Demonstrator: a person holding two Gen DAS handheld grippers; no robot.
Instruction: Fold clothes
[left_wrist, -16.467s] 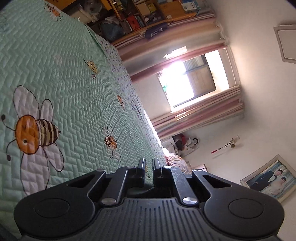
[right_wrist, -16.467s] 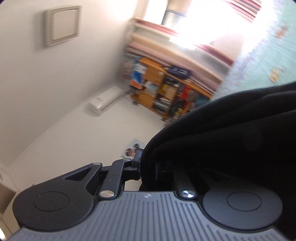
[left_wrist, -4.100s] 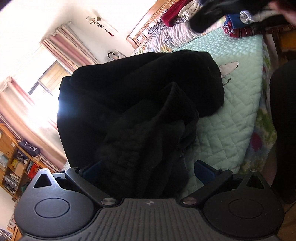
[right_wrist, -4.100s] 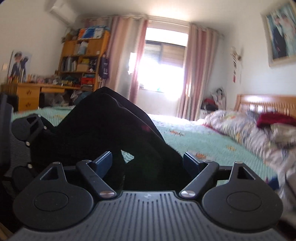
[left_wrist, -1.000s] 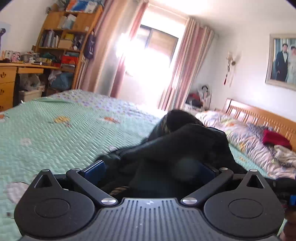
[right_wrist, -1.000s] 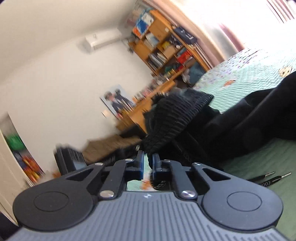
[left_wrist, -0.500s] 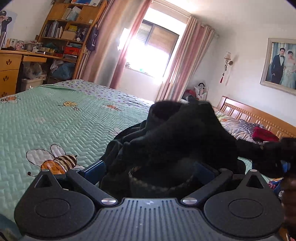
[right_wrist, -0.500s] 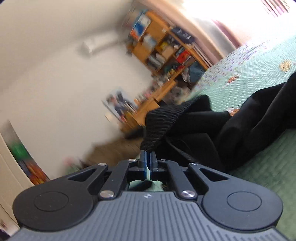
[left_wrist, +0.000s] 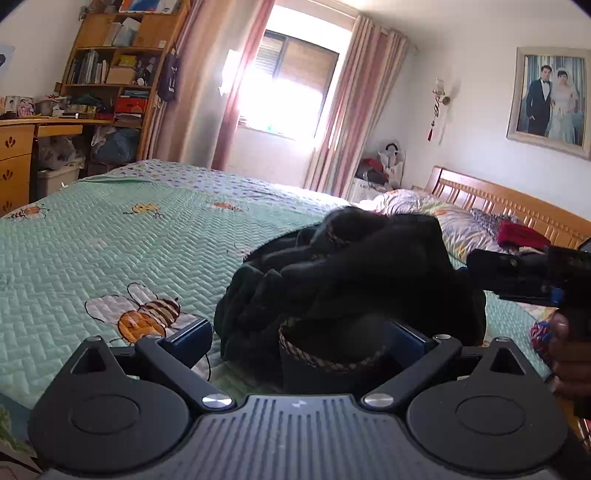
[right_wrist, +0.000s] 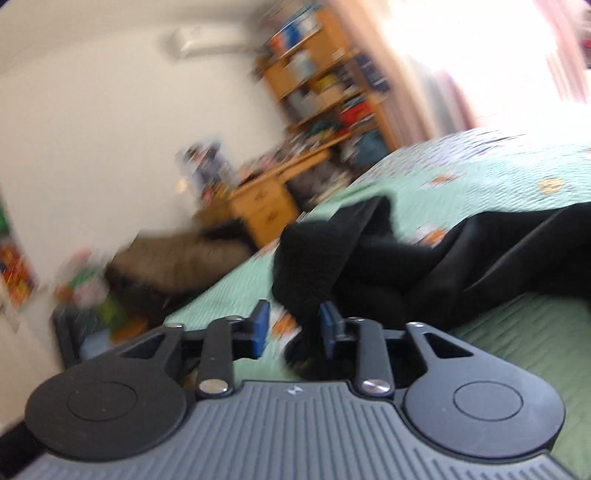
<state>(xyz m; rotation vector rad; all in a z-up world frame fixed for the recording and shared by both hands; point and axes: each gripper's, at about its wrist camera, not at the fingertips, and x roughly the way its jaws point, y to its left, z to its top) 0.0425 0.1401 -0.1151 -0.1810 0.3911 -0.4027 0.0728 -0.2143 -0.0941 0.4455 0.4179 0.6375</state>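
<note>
**Black garment bunched near the bed's edge, both grippers at it**

While the black garment (left_wrist: 343, 273) lies heaped on the green quilted bed (left_wrist: 110, 236) close to its near edge, the left gripper (left_wrist: 299, 339) has its jaws wide apart around a ribbed cuff, pads not pressing; I judge it is set to take that end. The right gripper (right_wrist: 293, 328) is opening its jaws, with a dark fold between them, loose, likely letting go so the cloth can settle. Toward the headboard (left_wrist: 498, 203) lie a floral blanket (left_wrist: 443, 218) and a red garment (left_wrist: 521, 234), which limit spreading room on that side.
</note>
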